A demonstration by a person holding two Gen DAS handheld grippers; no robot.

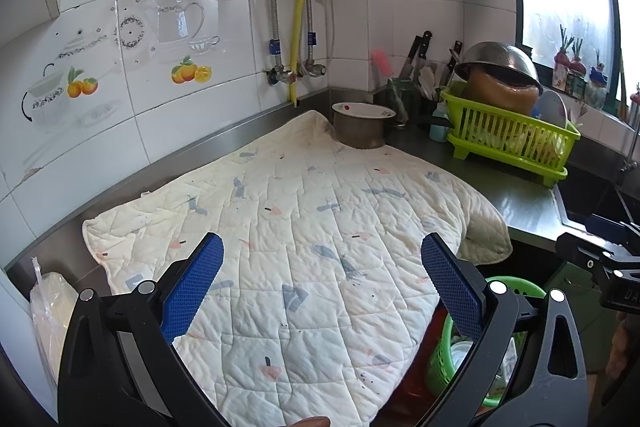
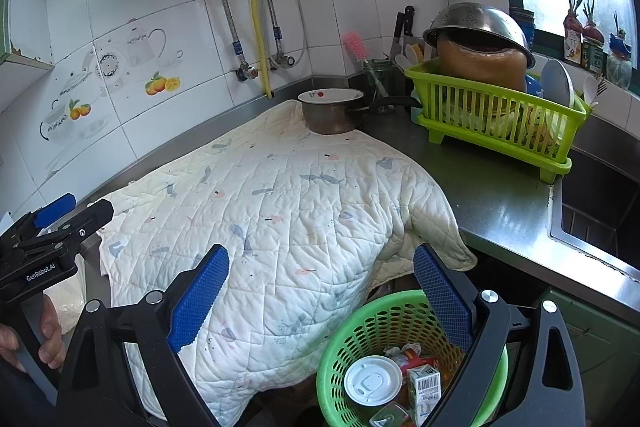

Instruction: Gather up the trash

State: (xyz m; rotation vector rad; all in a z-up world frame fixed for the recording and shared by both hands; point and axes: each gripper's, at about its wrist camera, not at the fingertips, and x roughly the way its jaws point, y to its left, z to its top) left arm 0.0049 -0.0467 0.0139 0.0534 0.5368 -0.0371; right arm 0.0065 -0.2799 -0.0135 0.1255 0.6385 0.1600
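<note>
A round green basket [image 2: 352, 343] stands low beside the counter, holding a white cup lid [image 2: 373, 380], a small barcoded carton [image 2: 427, 385] and other wrappers. In the left wrist view the green basket [image 1: 440, 367] peeks out behind the right finger. My right gripper [image 2: 322, 291] is open above the basket's left rim and the quilt's edge, nothing between its blue pads. My left gripper [image 1: 322, 279] is open over the quilted cream cloth [image 1: 288, 235], also holding nothing. The left gripper's body [image 2: 44, 235] appears at the left of the right wrist view, with a hand on its handle.
The quilted cloth [image 2: 280, 211] covers most of the steel counter [image 2: 504, 203]. A metal pot [image 1: 362, 125] sits on its far corner. A lime dish rack [image 1: 508, 135] with a colander is at the back right, a sink [image 2: 600, 211] beyond it. A plastic bag [image 1: 52, 311] lies at the left.
</note>
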